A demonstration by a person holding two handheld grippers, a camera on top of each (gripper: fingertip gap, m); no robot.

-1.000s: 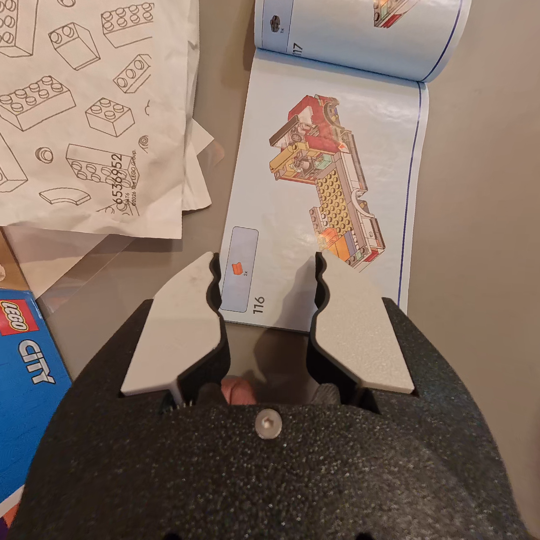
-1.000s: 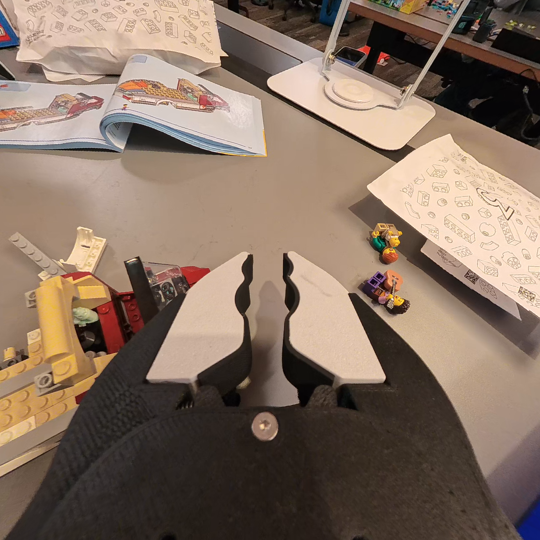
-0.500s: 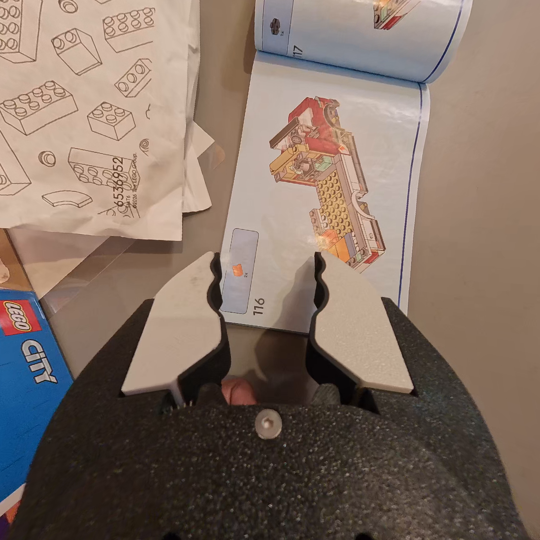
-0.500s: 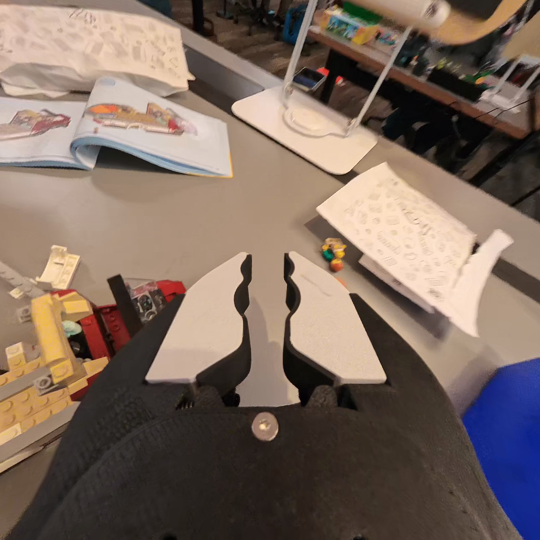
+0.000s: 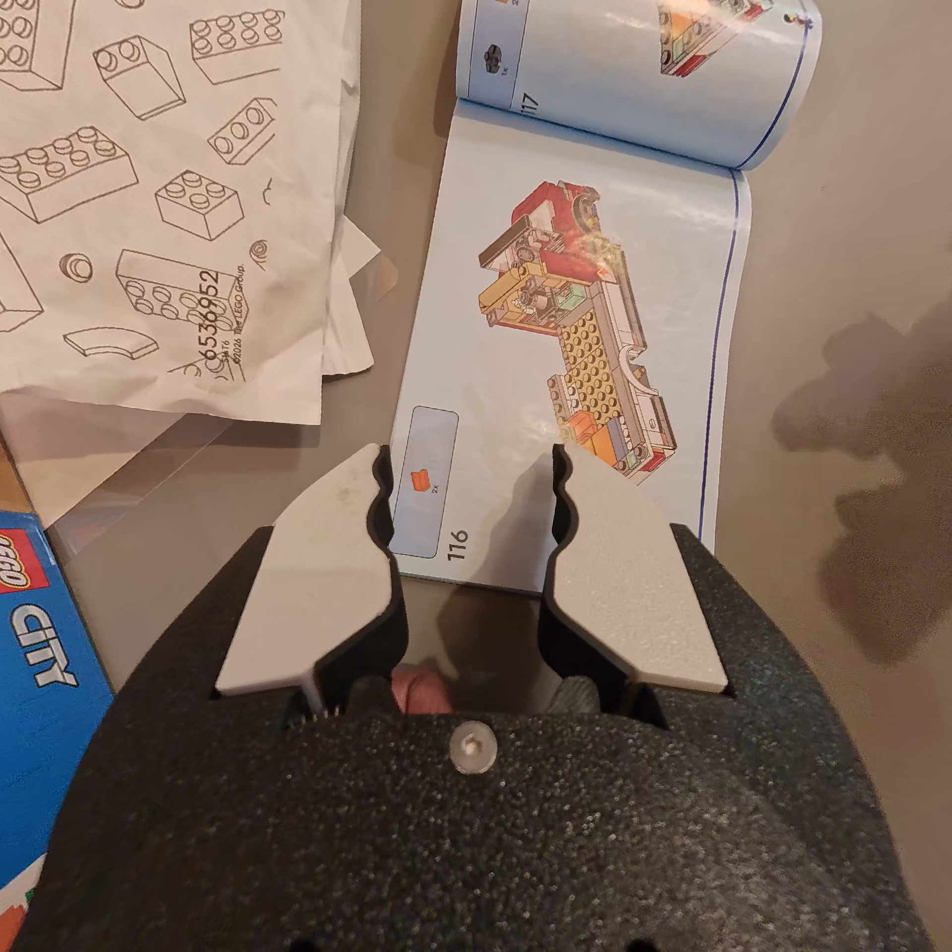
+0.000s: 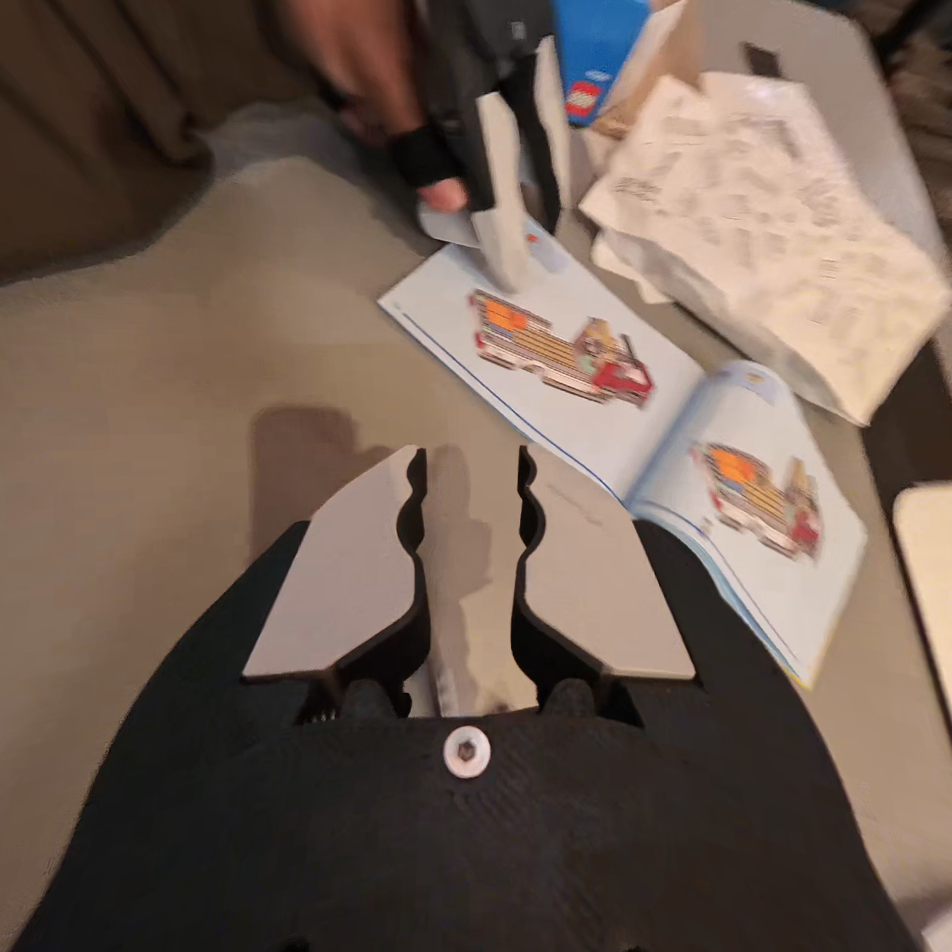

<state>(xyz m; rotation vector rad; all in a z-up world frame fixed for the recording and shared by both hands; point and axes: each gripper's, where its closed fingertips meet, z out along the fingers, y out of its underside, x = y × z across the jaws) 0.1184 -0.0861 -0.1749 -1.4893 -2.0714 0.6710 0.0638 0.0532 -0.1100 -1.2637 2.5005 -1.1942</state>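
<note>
Instruction booklet (image 5: pixel 566 335) lies open on the grey table (image 5: pixel 850 206). We see the left gripper (image 5: pixel 471 453) spread apart, bare, over its near page edge. At ten o'clock: printed paper bag (image 5: pixel 154 206). The right gripper (image 6: pixel 471 453) hovers apart, bare, above the table.

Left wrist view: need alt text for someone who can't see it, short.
An open, empty hand-held gripper with grey fingers hovers over the near corner of an open pale-blue instruction booklet showing a brick-built truck. The booklet lies on a grey table, with white paper bags printed with brick outlines to its left and a blue cardboard box at lower left.
</note>
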